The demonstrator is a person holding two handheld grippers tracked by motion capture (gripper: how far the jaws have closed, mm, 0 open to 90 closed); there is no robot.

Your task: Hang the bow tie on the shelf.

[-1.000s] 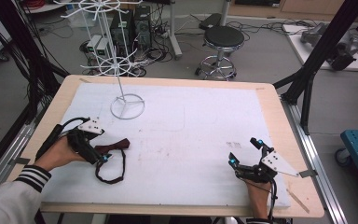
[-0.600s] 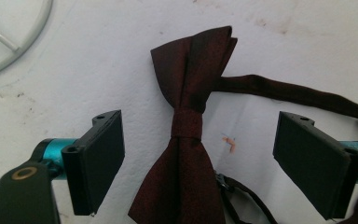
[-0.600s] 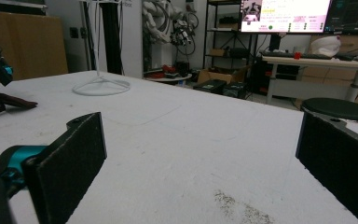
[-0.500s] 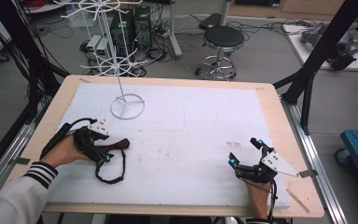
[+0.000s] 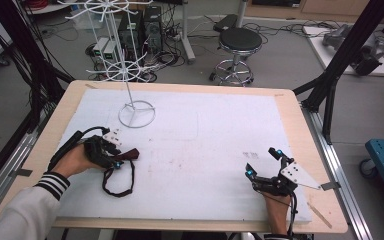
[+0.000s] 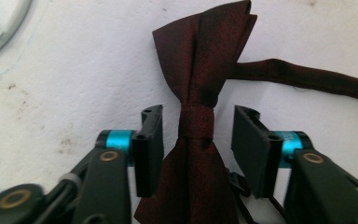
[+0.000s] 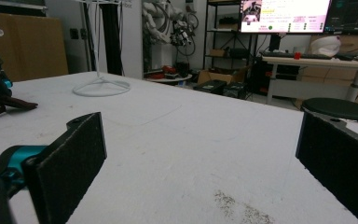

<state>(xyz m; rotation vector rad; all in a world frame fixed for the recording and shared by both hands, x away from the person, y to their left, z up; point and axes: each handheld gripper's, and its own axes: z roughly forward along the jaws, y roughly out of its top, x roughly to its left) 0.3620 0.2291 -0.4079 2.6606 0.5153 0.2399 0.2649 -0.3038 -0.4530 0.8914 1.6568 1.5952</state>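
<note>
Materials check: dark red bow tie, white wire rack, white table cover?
Dark red bow tie: woven fabric with a faint satin sheen; soft folds, pinched centre knot. White wire rack: thin metal rod, probably white-coated; rigid ring base. White table cover: matte, scuffed and stained; looks like foam board or paper, hard to tell which.

Both my grippers low over the table, jaws apart.

My left gripper (image 5: 114, 159) sits at the left side, my left hand (image 5: 75, 159) wrapped round it and my striped sleeve cuff (image 5: 52, 182) trailing behind; in the left gripper view its jaws stand parted, with a gap on each side of what lies between them. My right gripper (image 5: 264, 163) rests near the right front edge, jaws spread wide and holding nothing, my right hand (image 5: 275, 207) behind it.
</note>
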